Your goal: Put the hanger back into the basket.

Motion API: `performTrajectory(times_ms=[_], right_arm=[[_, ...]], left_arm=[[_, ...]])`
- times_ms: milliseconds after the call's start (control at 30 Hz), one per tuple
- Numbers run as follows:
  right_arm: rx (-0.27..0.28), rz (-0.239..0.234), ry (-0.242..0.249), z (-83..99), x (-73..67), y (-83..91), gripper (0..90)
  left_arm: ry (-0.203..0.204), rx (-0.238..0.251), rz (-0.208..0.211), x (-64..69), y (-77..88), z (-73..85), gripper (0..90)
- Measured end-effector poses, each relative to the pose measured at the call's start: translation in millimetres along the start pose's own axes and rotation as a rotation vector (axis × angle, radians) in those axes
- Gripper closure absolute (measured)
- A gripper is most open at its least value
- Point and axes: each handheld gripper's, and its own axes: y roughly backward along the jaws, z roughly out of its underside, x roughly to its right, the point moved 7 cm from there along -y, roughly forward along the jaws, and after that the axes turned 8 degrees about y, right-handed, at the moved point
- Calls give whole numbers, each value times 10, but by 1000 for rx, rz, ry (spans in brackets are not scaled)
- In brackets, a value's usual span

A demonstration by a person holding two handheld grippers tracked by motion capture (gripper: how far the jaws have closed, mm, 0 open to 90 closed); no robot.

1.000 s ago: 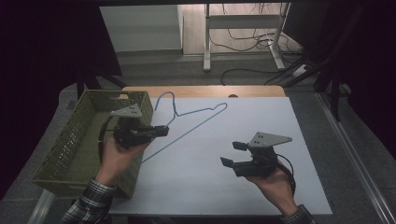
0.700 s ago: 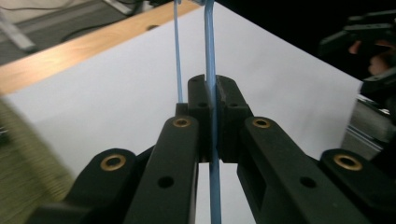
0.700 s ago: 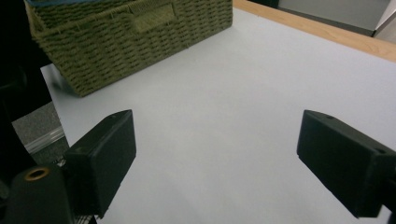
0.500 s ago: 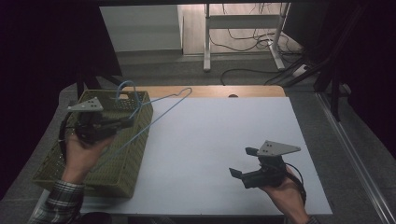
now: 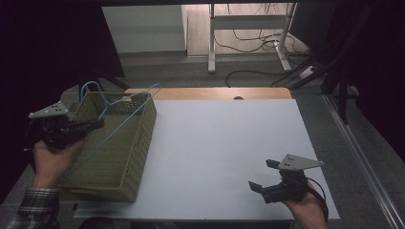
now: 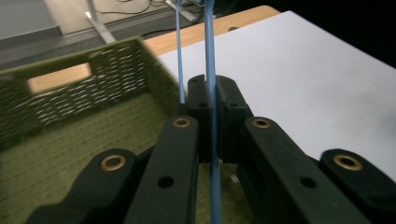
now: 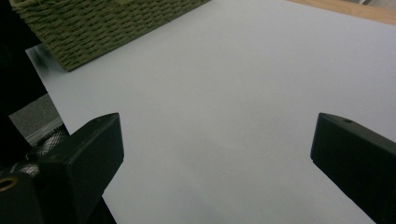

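From the high view, my left hand-held gripper (image 5: 95, 125) pinches the blue wire hanger (image 5: 125, 116) over the green woven basket (image 5: 119, 157) at nine o'clock; I judge lowering and release come next. The left gripper view adds the wire clamped between pressed-together jaws. The right gripper view shows the right hand-held gripper (image 7: 217, 154), jaws just opened, spread over bare white surface (image 7: 224, 84).
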Motion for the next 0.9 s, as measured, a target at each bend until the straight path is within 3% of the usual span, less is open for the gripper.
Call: performTrajectory(times_ms=[333, 900], right_arm=[[-20, 0, -7, 76, 24, -15, 24], [-34, -3, -5, 105, 30, -37, 24]], left_arm=[[56, -6, -54, -416, 0, 263, 869], [105, -84, -54, -647, -221, 622, 869]])
